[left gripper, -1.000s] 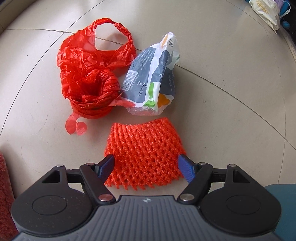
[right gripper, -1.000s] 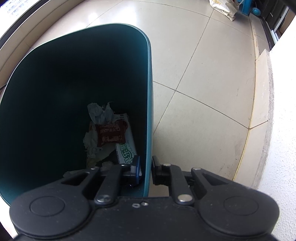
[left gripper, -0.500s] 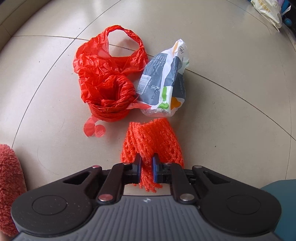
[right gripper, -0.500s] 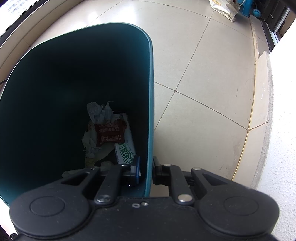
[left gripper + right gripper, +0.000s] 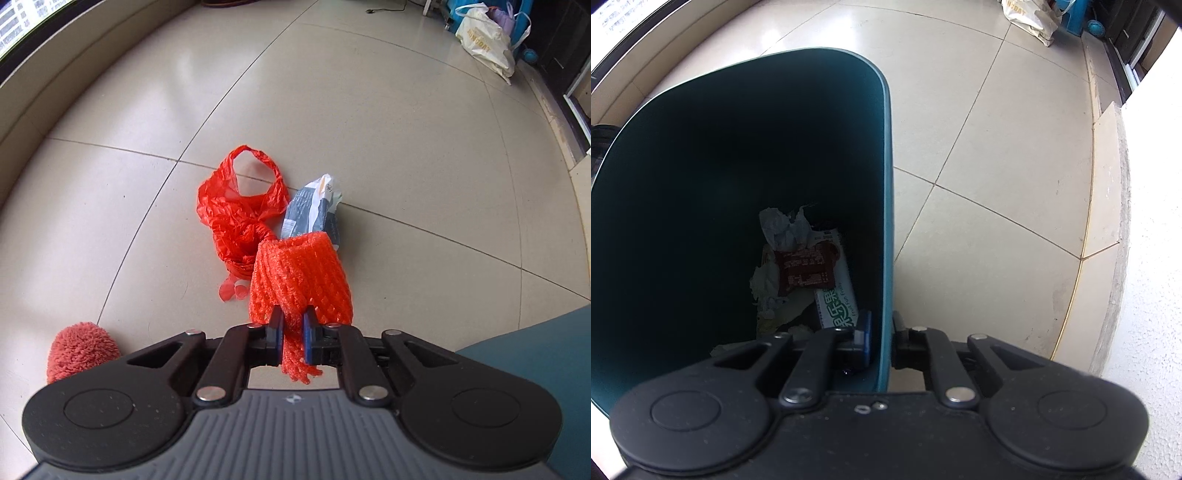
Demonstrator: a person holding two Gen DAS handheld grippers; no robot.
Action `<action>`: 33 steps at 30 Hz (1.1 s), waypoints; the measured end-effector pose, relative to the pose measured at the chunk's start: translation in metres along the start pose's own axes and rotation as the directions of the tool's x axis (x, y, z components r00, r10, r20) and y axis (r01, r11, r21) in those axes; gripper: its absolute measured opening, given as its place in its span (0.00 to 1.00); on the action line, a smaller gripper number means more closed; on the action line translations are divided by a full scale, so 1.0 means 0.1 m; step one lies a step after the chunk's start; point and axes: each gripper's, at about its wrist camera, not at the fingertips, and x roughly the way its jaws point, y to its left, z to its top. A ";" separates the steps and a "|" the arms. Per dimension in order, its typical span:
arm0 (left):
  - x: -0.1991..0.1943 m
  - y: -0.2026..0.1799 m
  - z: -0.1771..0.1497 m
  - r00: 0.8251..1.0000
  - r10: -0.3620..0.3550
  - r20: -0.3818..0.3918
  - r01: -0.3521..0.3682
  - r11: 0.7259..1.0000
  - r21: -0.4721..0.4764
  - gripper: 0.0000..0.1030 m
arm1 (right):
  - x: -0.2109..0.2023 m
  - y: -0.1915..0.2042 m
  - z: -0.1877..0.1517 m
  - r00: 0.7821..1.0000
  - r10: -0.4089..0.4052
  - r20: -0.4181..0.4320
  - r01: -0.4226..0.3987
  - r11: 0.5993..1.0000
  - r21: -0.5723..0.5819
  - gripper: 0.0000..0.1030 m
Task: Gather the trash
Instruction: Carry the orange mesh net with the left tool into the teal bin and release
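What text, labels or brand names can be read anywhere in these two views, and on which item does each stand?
"Fruit Fun Fruits", beside large green Chinese characters: white flat carton inside the dark teal plastic bin.
Dark red snack wrapper in the bin: print too blurred to read.
Grey-and-white plastic food pouch on the floor: text too small.
Cream tote bag far off: gold lettering, not legible.

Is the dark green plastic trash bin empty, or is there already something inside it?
Not empty. The dark green plastic trash bin holds crumpled white paper, a brown snack wrapper and a white printed carton at its bottom.
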 end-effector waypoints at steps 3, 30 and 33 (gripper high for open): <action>-0.37 -0.08 -0.02 0.999 -0.016 0.030 0.015 0.999 0.033 0.09 | -0.01 0.03 -0.02 1.000 -0.015 0.005 0.015 1.000 -0.005 0.07; -1.98 -1.42 -0.60 0.970 -0.216 0.106 0.171 0.929 0.329 0.10 | -0.06 0.06 -0.12 1.000 -0.015 0.014 0.015 1.000 -0.024 0.05; -1.94 -1.62 -0.68 0.968 -0.233 0.091 0.185 0.913 0.364 0.10 | -0.06 0.06 -0.13 1.000 -0.015 0.015 0.015 1.000 -0.025 0.05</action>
